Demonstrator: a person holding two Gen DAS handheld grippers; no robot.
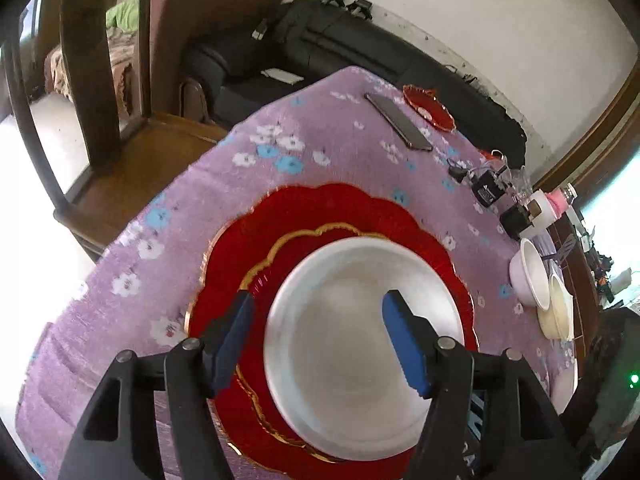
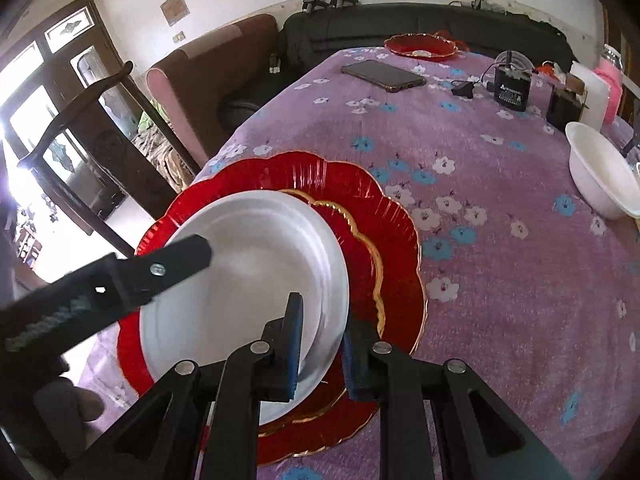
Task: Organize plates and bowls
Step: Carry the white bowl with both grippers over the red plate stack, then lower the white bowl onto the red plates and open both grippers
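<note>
The left gripper [image 1: 320, 332] hangs with jaws spread wide, released, its blue pads [image 1: 234, 340] clear of the white plate [image 1: 360, 344] on either side. That plate lies on a red scalloped plate [image 1: 332, 212] on the purple floral cloth [image 1: 320, 148]. At three o'clock sit two bowls [image 1: 536, 276]; at one o'clock, a phone [image 1: 400, 122]. The right gripper [image 2: 320, 344] is clenched on the white plate's rim at five o'clock.

The white plate [image 2: 248, 280] is covering the middle of the red plate [image 2: 392, 248]; the beige bowl [image 1: 558, 308] is hiding behind the white bowl [image 1: 532, 276].
</note>
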